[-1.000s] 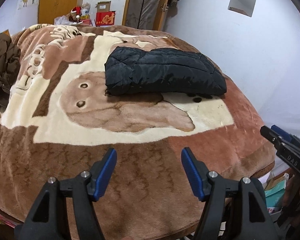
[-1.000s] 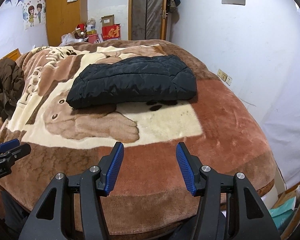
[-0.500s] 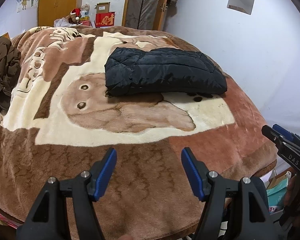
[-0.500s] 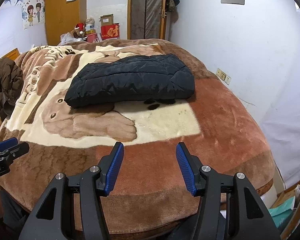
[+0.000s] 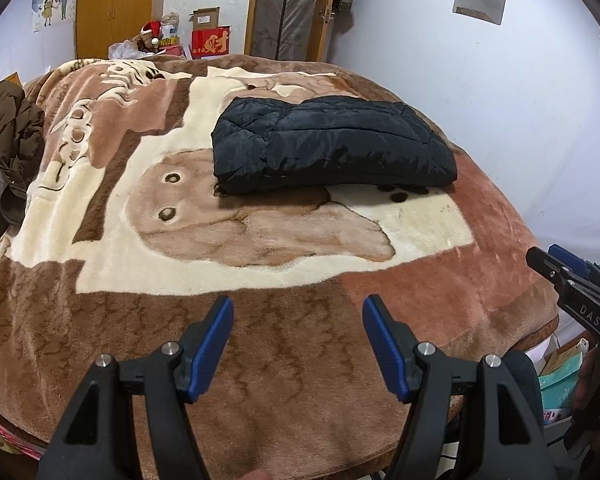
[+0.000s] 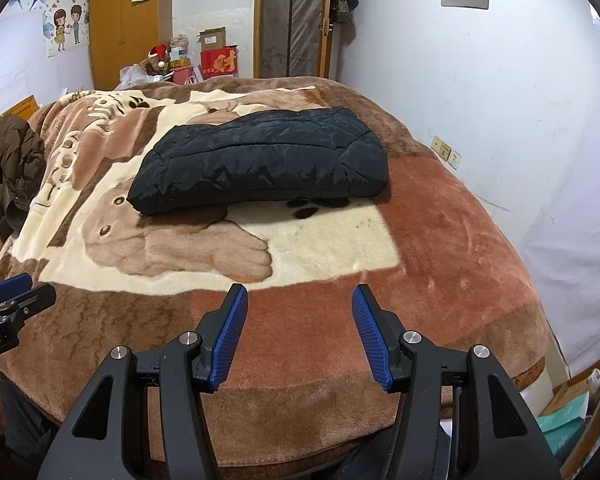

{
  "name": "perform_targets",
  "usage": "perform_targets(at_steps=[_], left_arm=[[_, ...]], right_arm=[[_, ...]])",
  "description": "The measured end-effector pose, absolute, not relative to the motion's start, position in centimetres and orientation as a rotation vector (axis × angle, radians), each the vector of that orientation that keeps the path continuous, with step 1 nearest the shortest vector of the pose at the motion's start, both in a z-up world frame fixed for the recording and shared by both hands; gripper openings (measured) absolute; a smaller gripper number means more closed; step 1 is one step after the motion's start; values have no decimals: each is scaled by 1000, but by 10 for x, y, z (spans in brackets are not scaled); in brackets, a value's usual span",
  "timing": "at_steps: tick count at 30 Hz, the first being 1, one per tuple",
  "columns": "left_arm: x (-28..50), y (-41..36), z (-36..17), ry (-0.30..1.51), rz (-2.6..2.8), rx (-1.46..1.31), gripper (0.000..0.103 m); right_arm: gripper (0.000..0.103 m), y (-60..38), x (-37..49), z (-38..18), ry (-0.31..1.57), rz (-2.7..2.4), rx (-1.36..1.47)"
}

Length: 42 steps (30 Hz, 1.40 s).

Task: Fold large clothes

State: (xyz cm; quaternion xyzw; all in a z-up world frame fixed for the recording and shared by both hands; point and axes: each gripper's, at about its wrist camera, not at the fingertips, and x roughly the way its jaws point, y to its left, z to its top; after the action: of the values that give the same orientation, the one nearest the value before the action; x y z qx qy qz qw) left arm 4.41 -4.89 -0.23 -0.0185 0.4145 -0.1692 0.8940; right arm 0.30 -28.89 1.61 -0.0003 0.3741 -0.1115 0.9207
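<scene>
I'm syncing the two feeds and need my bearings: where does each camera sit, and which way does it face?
Left wrist: rides behind the open left claw, facing across the blanket to the folded black jacket; the right claw's tip shows at the right edge.
Right wrist: rides behind the open right claw, facing the same way; the left claw's tip sits at its left edge.
Shared: jacket, blanket, brown coat, wardrobe, door.

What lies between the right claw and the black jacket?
Only bare blanket separates the right claw from the folded black jacket, shown in the right wrist view.
</scene>
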Motion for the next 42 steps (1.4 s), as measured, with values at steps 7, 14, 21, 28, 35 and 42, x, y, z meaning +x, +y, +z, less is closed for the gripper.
perform_targets(at_steps=[7, 14, 21, 28, 35, 42], left_arm=[[44, -50, -4, 864, -359, -30, 69], [44, -50, -4, 860, -366, -25, 69], [42, -51, -3, 852, -377, 1, 69], [40, -53, -2, 848, -391, 10, 69], [41, -53, -5, 861, -395, 10, 69], [40, -55, -6, 868, -404, 11, 69]], right_arm=[[55, -292, 3, 15, 775, -229, -3], [55, -291, 4, 14, 774, -229, -6], [55, -291, 3, 14, 775, -229, -3], [55, -293, 4, 12, 774, -231, -7], [55, -292, 4, 12, 776, -230, -8], [55, -295, 5, 8, 782, -229, -13]])
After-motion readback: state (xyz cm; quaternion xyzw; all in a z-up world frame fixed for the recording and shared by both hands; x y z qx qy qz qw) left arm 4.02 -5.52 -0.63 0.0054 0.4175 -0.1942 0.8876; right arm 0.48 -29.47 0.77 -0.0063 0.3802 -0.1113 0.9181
